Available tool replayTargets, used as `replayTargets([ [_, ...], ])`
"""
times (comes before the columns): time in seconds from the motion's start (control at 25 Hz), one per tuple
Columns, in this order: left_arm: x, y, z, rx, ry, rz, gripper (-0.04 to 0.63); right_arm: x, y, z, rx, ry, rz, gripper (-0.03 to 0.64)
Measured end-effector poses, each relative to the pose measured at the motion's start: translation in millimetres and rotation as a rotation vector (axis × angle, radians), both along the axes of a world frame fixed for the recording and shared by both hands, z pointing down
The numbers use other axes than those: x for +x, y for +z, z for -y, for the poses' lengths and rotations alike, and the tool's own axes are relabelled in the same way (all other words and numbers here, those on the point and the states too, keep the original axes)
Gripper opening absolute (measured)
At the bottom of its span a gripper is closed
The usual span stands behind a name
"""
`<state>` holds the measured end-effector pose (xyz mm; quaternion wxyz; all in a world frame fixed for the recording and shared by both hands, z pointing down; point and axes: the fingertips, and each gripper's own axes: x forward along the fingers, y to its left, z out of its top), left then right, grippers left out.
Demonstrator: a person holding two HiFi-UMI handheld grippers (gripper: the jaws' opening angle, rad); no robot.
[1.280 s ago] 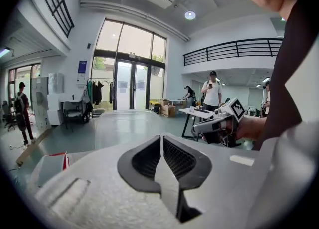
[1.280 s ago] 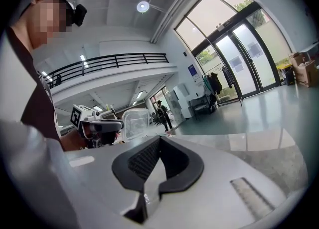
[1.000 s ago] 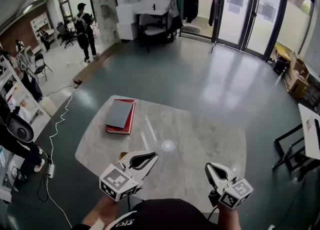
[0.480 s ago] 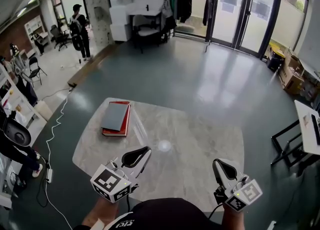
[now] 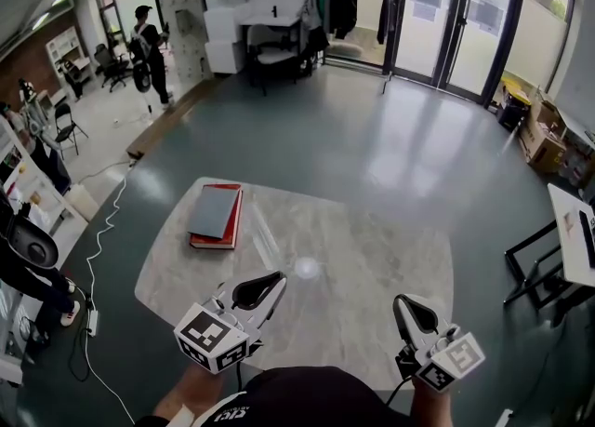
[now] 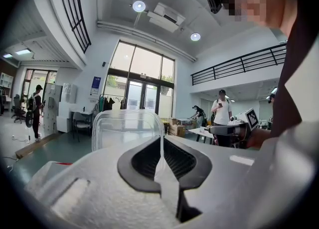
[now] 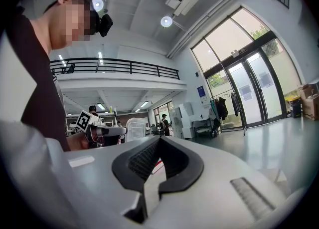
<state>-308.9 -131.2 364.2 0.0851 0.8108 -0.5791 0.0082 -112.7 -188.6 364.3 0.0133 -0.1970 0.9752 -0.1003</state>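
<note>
- Open hall with a grey floor; a marble tabletop (image 5: 372, 248) lies below.
- The clear box (image 6: 124, 129) is off the tabletop, above its near edge, its wall pinched in the left gripper (image 6: 160, 143).
- The right gripper (image 7: 158, 140) is closed and empty, near the right edge.
- Books (image 5: 216, 216) lie untouched at the far left corner.
</note>
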Motion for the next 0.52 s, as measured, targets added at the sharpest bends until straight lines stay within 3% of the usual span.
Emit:
replayTargets([
  [0.52,-2,5,2,-0.026,-0.015,-0.01,0.02,0,11,0,-0.022,-0.012,-0.004,0.0],
])
